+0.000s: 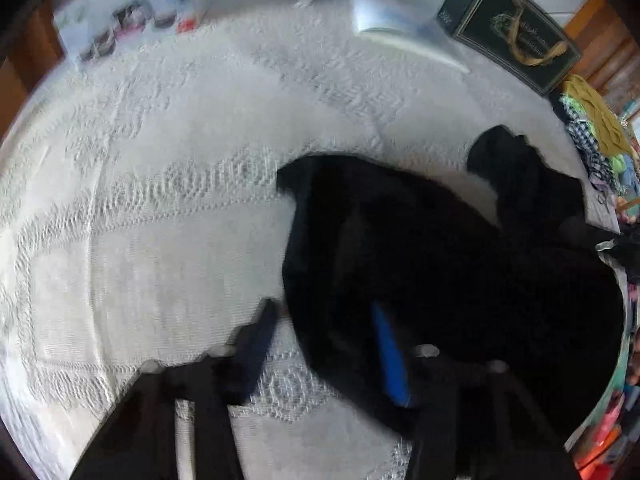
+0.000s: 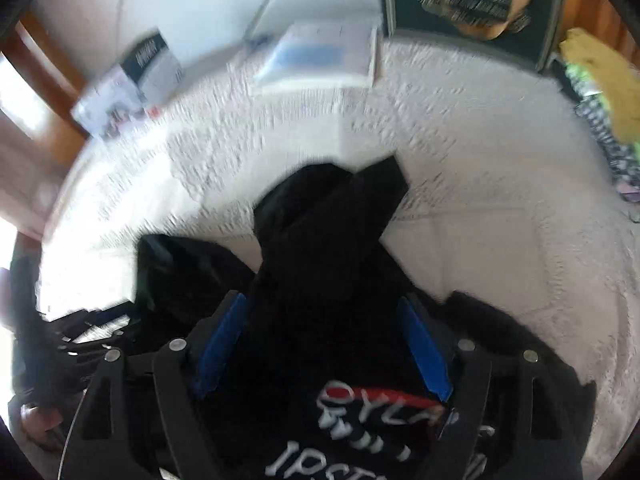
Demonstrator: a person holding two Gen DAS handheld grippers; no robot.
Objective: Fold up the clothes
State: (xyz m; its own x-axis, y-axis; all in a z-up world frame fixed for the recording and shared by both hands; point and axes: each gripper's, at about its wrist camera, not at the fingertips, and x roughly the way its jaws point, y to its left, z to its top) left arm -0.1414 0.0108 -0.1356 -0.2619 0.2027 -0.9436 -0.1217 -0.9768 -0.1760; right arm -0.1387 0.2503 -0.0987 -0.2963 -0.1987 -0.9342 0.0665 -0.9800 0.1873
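The crumpled black printed garment (image 1: 440, 248) sprawls lower right on the white textured bedspread (image 1: 160, 200). Both the left claw (image 1: 324, 344) and right claw (image 2: 324, 348) gape, gripping nothing; pinch single-layer edges and pull flat.

White printed letters stand on the chest of the black garment (image 2: 360, 432) in the right wrist view: a partial "OYL" over a red stroke, and below it "IPS", cut off by the frame edge. Gold lettering on the dark green box (image 1: 516, 36) is too blurred to read.
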